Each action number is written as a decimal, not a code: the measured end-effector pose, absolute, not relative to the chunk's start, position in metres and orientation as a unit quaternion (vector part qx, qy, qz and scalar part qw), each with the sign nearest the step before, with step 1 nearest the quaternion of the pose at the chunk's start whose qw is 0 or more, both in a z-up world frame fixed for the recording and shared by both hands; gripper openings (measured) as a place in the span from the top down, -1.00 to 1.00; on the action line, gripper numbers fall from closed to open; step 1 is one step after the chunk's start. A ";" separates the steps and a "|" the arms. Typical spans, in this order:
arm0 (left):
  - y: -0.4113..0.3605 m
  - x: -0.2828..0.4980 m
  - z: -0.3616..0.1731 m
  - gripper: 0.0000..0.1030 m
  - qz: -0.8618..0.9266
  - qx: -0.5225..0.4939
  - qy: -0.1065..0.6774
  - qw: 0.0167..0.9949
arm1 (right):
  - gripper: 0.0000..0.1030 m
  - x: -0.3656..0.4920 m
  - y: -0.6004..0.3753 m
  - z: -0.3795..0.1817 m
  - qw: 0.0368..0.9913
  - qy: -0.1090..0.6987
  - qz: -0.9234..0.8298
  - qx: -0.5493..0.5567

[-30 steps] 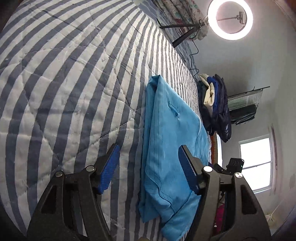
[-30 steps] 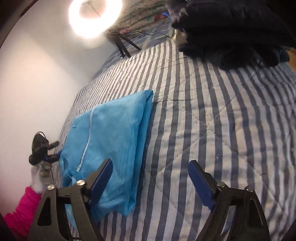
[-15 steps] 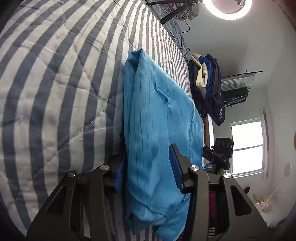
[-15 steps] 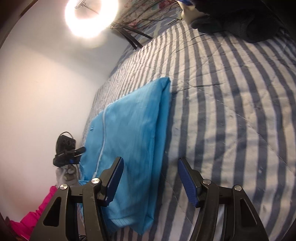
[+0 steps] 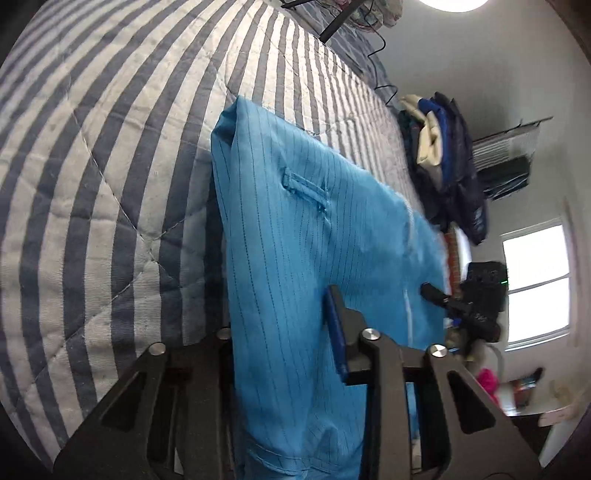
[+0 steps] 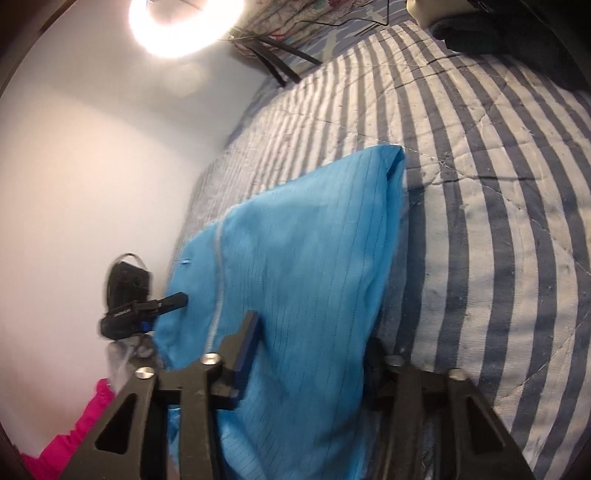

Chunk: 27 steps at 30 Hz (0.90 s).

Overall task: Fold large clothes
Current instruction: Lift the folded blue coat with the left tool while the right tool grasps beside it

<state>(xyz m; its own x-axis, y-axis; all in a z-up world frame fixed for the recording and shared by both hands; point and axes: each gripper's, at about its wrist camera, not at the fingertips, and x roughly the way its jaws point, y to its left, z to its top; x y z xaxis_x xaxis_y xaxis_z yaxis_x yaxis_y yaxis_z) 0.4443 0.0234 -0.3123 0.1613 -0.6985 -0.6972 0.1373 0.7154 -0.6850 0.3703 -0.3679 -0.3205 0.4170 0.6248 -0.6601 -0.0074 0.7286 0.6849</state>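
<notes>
Left gripper point(image 5: 284, 332): low, level, clamped on the blue garment point(image 5: 314, 229).
Right gripper point(image 6: 310, 350): low, level, clamped on the garment's opposite edge.
Striped quilt point(image 5: 110, 147): under garment.

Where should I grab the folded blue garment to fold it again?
Grip the blue garment at its near end, one long edge per hand-held gripper, coming in from the near end. It lies flat and long on the striped quilt, so those edges lift evenly.

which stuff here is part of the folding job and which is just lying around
Job:
- blue garment
- left tongs, one finger each side of a garment edge
- right tongs, likewise
- striped quilt, the work surface

Lying about:
- clothes pile
- ring light
- tripod
- window
</notes>
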 end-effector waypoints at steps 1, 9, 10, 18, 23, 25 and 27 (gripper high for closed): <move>0.019 0.441 -0.308 0.52 -0.281 -0.221 0.577 0.735 | 0.38 0.371 -0.365 -0.319 0.786 0.502 0.195 0.305; -0.010 0.418 -0.282 0.83 -0.241 -0.104 0.551 0.792 | 0.79 0.375 -0.327 -0.288 0.818 0.518 0.153 0.198; -0.012 0.416 -0.280 0.85 -0.238 -0.097 0.549 0.796 | 0.82 0.377 -0.323 -0.285 0.821 0.518 0.150 0.186; -0.028 0.393 -0.257 0.89 -0.219 -0.057 0.519 0.824 | 0.91 0.372 -0.292 -0.255 0.847 0.507 0.118 0.111; -0.039 0.369 -0.229 0.90 -0.228 -0.030 0.487 0.843 | 0.93 0.354 -0.273 -0.230 0.865 0.483 0.120 0.061; -0.048 0.359 -0.214 0.90 -0.237 -0.017 0.472 0.849 | 0.94 0.344 -0.271 -0.218 0.871 0.474 0.124 0.048; -0.058 0.349 -0.200 0.90 -0.248 -0.009 0.457 0.854 | 0.94 0.334 -0.267 -0.204 0.877 0.463 0.125 0.037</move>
